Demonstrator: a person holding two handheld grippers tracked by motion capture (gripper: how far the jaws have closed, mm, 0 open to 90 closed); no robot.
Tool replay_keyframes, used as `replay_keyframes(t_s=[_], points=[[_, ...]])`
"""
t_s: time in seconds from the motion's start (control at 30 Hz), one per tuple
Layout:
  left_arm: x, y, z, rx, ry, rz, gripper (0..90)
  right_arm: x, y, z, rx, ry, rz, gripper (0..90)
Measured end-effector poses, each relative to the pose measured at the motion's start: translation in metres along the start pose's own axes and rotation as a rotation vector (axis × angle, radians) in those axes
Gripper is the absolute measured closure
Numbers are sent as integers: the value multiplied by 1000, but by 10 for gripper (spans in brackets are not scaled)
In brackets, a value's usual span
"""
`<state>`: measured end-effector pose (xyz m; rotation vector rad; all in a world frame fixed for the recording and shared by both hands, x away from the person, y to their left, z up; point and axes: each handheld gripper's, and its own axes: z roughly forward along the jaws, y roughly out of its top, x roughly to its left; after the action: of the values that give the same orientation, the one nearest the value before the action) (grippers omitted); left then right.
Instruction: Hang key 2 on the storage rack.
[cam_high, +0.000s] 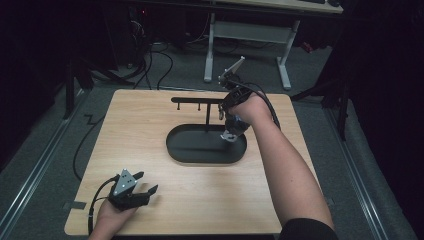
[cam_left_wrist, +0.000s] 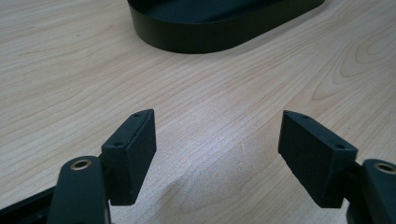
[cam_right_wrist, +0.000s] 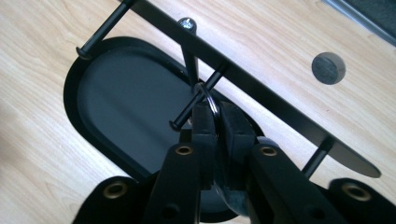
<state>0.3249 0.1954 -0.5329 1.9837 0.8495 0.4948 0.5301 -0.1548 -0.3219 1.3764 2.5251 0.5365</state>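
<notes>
While right hand-held gripper clamps key ring at peg; left hand-held gripper apart, near table edge.

Black grippers, brass screws, black sleeve

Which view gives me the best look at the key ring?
The right gripper view: the key ring sits close up between the right gripper jaws, at a peg. The high view gives just a pale speck; the left gripper view lacks it.
</notes>
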Motion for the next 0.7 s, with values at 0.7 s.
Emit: replay_keyframes(t_s=[0.7], points=[[0,1,0,13,-2,4,284,10,-15,-7,-32,37,10,796]])
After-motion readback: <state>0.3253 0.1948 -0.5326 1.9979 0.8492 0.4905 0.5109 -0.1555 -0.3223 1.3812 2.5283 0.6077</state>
